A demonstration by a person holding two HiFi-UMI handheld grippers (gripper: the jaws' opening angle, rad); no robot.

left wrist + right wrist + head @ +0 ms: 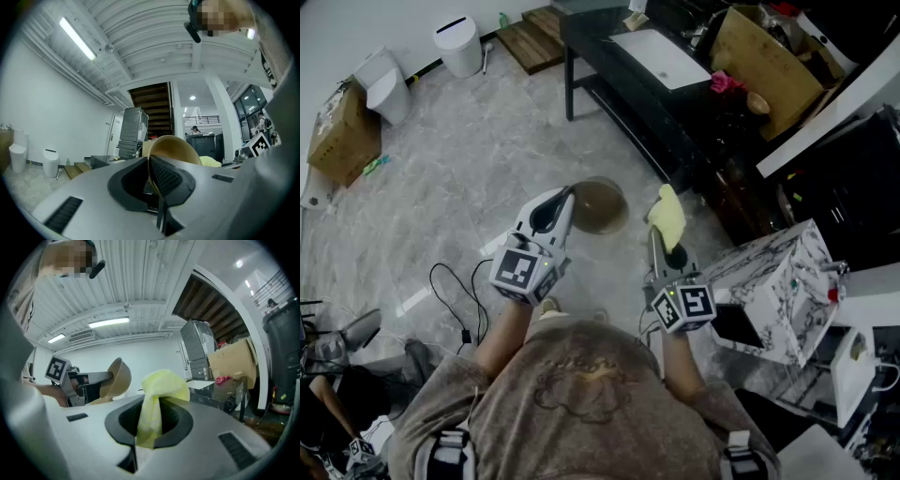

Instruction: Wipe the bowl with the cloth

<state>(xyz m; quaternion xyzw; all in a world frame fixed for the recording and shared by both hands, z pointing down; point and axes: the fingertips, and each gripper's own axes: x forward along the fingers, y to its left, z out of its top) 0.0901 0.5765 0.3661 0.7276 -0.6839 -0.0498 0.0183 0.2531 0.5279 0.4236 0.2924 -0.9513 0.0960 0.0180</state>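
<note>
The left gripper (pixel 152 176) has its jaws closed on the rim of the tan bowl (pixel 174 151), one ribbed pad on each side of the wall. The bowl stands up from the jaw tips, clear of the floor. From the right gripper view the bowl (pixel 117 377) is tipped on its edge, its rounded belly turned toward the right gripper. What lies inside it cannot be made out.

The right gripper (pixel 149 423) is clamped on the yellow cloth (pixel 159 392). The cloth is pinched low between the pads and bunches into a loose tuft above them.

In the head view the left gripper (pixel 566 202) and right gripper (pixel 662 236) sit side by side, with the bowl (pixel 600 206) and cloth (pixel 667 216) near each other but apart.

Beyond the jaw tips stands a dark table (pixel 609 70) carrying a white board (pixel 661 56). Farther right of it is an open cardboard box (pixel 764 66) with mixed items inside, too dim to name, and a pink thing (pixel 727 82) just beside it.

Far off to the left of the left gripper stand two white lidded bins (pixel 457 45), both shut, and a closed cardboard carton (pixel 342 131). A black cable (pixel 455 295) lies on the grey floor just left of that gripper.
</note>
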